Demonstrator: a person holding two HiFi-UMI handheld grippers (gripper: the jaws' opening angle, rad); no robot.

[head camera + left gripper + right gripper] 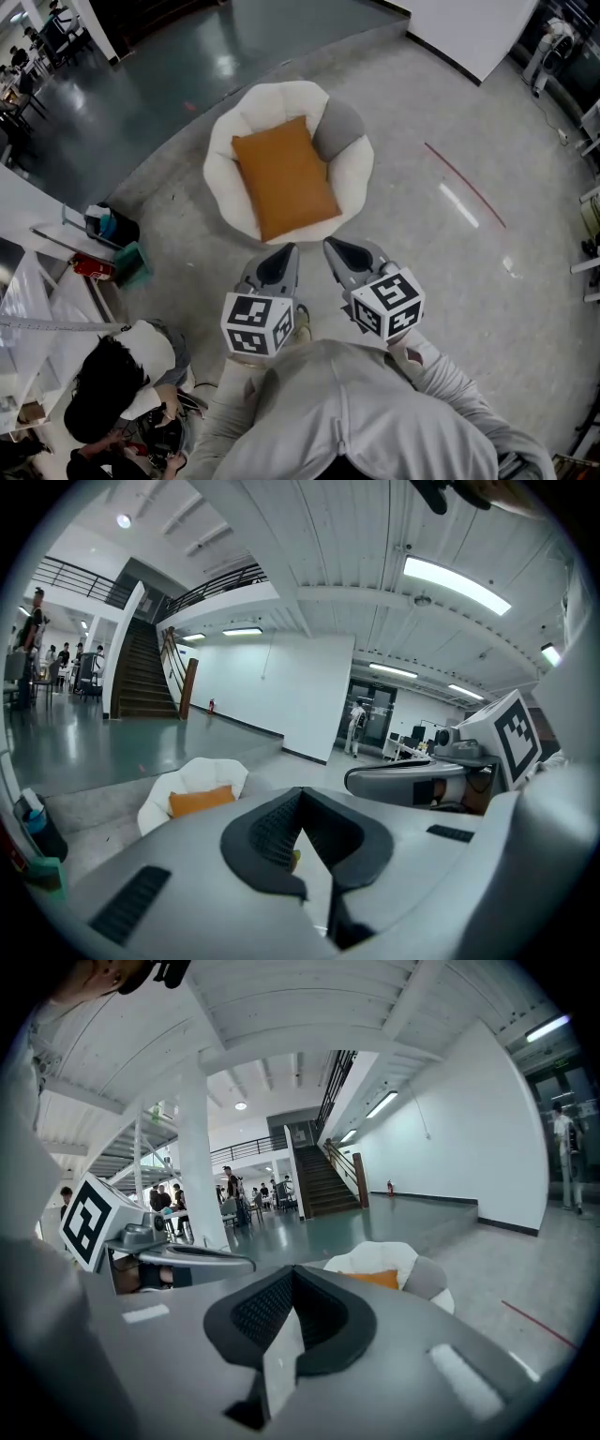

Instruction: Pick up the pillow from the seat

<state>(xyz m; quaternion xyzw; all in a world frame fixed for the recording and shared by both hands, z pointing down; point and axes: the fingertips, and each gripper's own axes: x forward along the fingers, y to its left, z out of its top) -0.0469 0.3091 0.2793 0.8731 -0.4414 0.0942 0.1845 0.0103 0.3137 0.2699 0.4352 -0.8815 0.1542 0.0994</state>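
An orange pillow (pixel 285 176) lies on a round white chair (pixel 225 155) with a grey cushion (pixel 338 128) at its back right. The pillow (pixel 200 800) and chair (pixel 187 782) show small at the left of the left gripper view, and the pillow (pixel 377 1279) sits just past the jaws in the right gripper view. My left gripper (pixel 289 247) and right gripper (pixel 327 243) hang side by side just short of the seat's near edge, both shut with nothing between their jaws, tips pointing at the chair.
A person with dark hair (pixel 103 389) crouches at my lower left beside white shelving (pixel 37 309). A teal bin (pixel 131 264) and dark bags (pixel 112 225) stand left of the chair. A red line (pixel 464 185) marks the floor to the right. A stair (pixel 141 672) rises far behind.
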